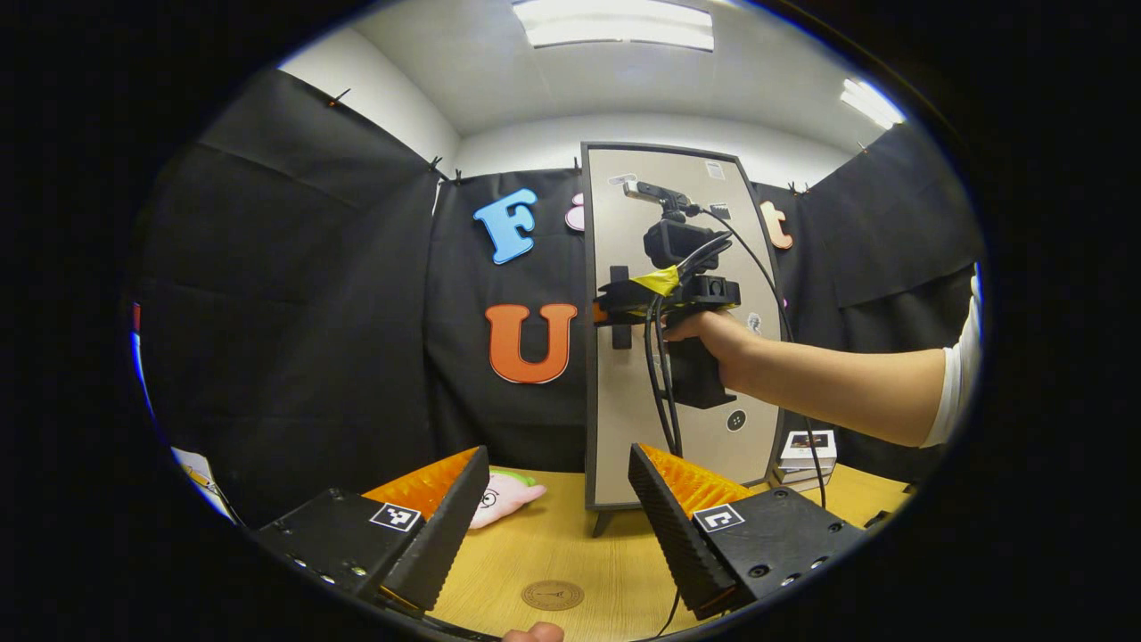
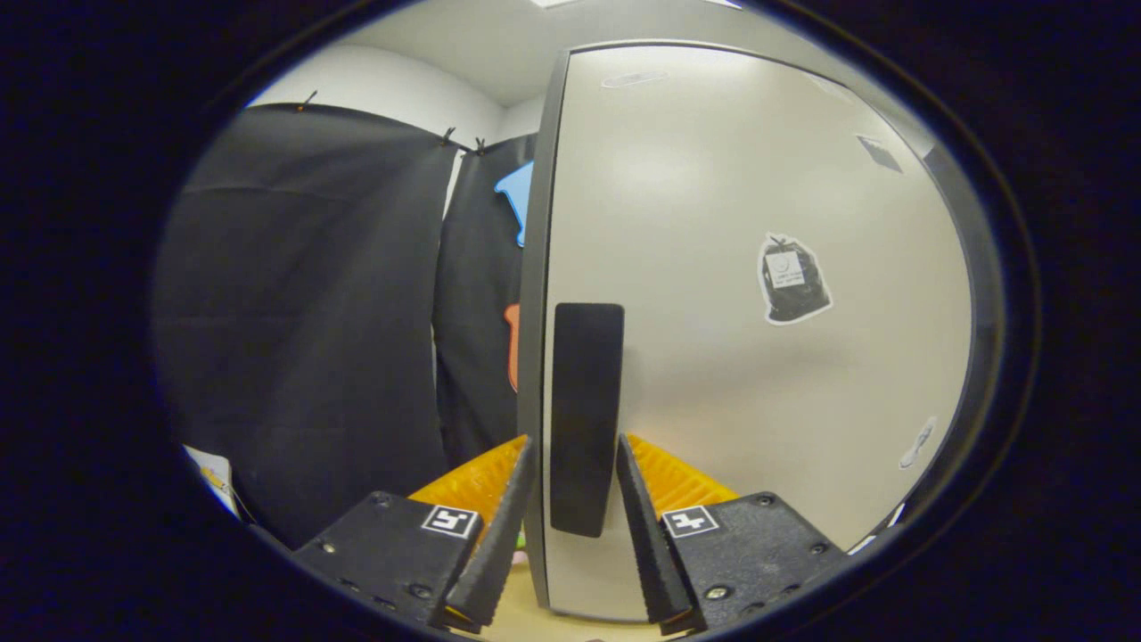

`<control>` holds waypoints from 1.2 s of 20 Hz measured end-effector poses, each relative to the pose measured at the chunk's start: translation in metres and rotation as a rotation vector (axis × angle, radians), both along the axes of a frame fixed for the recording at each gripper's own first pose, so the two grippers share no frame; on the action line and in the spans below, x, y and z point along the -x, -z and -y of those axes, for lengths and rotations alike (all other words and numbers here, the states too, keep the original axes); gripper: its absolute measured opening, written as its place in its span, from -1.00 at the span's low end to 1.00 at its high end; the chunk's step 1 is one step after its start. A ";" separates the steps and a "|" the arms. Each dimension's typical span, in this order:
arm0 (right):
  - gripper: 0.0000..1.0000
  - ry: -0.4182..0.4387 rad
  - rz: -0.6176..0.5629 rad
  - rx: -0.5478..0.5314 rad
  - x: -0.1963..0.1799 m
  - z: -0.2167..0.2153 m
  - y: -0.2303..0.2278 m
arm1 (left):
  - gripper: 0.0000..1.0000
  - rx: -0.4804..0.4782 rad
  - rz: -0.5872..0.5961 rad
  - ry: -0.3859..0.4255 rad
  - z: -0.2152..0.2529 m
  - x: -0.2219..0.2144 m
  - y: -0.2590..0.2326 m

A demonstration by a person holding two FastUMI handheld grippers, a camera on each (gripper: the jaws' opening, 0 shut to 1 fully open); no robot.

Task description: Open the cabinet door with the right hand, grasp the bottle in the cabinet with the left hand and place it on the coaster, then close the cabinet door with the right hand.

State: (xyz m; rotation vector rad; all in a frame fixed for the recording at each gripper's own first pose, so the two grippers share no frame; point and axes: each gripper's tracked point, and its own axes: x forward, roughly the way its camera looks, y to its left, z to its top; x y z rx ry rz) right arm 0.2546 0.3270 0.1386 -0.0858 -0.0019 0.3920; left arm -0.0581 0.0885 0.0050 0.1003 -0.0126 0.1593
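At the door's left edge | right tongs (image 2: 575, 499) straddle upright handle (image 2: 586, 419), not clearly pinching | left tongs (image 1: 553, 517) open, empty, over counter (image 1: 570, 544)

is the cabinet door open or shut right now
Shut: the door sits flush in its frame, and the right gripper flanks its handle.

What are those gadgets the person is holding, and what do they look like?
Each is a handheld gripper. The right gripper has a black body and handle, a camera on top, black cables and yellow tape, held by a hand; a white short sleeve shows. The left gripper has wedge-shaped ribbed fingers and square black-and-white markers.
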 end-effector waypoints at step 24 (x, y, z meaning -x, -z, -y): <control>-0.62 -0.164 -0.029 -0.027 0.083 0.031 -0.001 | 0.90 0.024 0.005 0.100 0.028 0.013 0.001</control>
